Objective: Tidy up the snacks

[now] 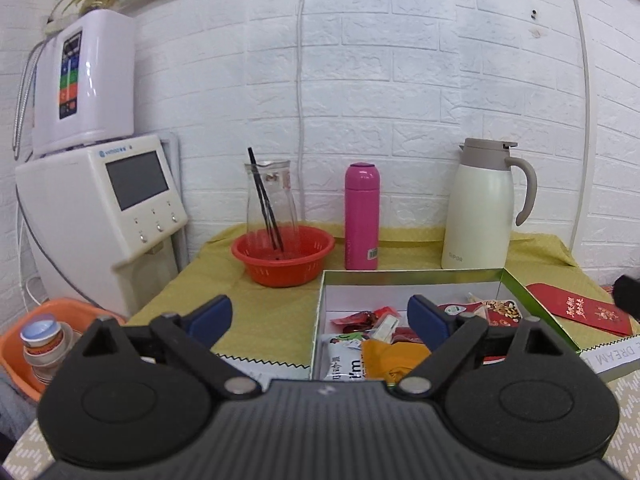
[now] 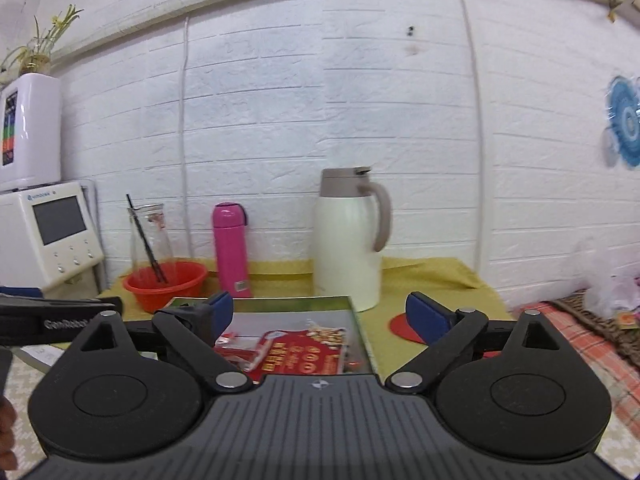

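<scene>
A shallow green-rimmed box (image 1: pixel 524 294) sits on the yellow-green cloth and holds several snack packets: a red nut packet (image 1: pixel 498 308), small red packets (image 1: pixel 356 317), a white packet (image 1: pixel 344 360) and an orange one (image 1: pixel 394 360). My left gripper (image 1: pixel 320 316) is open and empty, held above the box's near left corner. My right gripper (image 2: pixel 320 312) is open and empty, above the box (image 2: pixel 362 330), over the red nut packet (image 2: pixel 304 348). The left gripper's body (image 2: pixel 48 322) shows at the left of the right wrist view.
Behind the box stand a red basket (image 1: pixel 284 256) with a glass carafe (image 1: pixel 272 200), a pink bottle (image 1: pixel 362 216) and a cream thermos jug (image 1: pixel 478 212). A red envelope (image 1: pixel 580 308) lies right of the box. White appliances (image 1: pixel 104 208) and an orange tub (image 1: pixel 52 320) stand at the left.
</scene>
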The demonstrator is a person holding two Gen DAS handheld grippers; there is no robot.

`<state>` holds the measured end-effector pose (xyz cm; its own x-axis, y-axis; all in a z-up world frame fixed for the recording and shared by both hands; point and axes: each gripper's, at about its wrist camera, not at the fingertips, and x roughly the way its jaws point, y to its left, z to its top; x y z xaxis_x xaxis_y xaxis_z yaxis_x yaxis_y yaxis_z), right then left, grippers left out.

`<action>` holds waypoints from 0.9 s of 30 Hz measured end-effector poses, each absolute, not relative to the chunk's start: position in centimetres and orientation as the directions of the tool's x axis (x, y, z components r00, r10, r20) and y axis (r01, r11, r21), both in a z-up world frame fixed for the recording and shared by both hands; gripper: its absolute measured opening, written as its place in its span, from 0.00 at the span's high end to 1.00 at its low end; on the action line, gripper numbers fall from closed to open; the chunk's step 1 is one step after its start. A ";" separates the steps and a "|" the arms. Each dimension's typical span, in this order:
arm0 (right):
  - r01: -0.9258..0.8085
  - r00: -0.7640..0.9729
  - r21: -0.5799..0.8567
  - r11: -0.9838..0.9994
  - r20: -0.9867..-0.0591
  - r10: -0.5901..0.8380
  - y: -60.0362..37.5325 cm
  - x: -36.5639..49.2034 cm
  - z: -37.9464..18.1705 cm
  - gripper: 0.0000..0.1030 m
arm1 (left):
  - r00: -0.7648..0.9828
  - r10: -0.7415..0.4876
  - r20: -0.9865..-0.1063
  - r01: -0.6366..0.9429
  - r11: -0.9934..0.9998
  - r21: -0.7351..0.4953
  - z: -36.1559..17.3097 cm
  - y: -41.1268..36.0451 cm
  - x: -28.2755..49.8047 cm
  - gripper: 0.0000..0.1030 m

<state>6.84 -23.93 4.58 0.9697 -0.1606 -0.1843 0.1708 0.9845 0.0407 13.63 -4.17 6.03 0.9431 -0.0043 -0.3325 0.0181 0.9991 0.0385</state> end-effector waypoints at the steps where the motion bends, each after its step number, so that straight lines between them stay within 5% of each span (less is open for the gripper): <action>1: 0.183 0.968 0.046 0.982 -0.181 -0.172 -24.2 6.0 4.8 0.00 | 0.948 0.002 -0.319 0.017 0.998 0.056 6.4 -4.3 12.7 0.13; 4: 0.200 0.970 0.160 0.967 -0.169 -0.173 -25.8 2.7 4.4 0.00 | 0.956 -0.008 -0.292 0.041 0.993 0.110 7.0 -5.0 10.4 0.13; 10: 0.217 0.955 0.227 0.949 -0.252 -0.158 -26.2 0.4 2.1 0.00 | 0.915 -0.199 -0.350 0.210 0.978 -0.007 5.8 -4.8 6.7 0.13; 21: 0.199 0.933 0.203 0.959 -0.338 -0.123 -24.3 -1.7 0.0 0.00 | 0.934 -0.005 -0.357 0.069 0.983 0.168 3.2 -5.0 1.9 0.13; 27: 0.207 0.926 0.168 0.964 -0.351 -0.137 -23.5 -2.3 -0.7 0.00 | 0.934 -0.041 -0.354 0.099 0.984 0.149 2.6 -4.3 1.0 0.13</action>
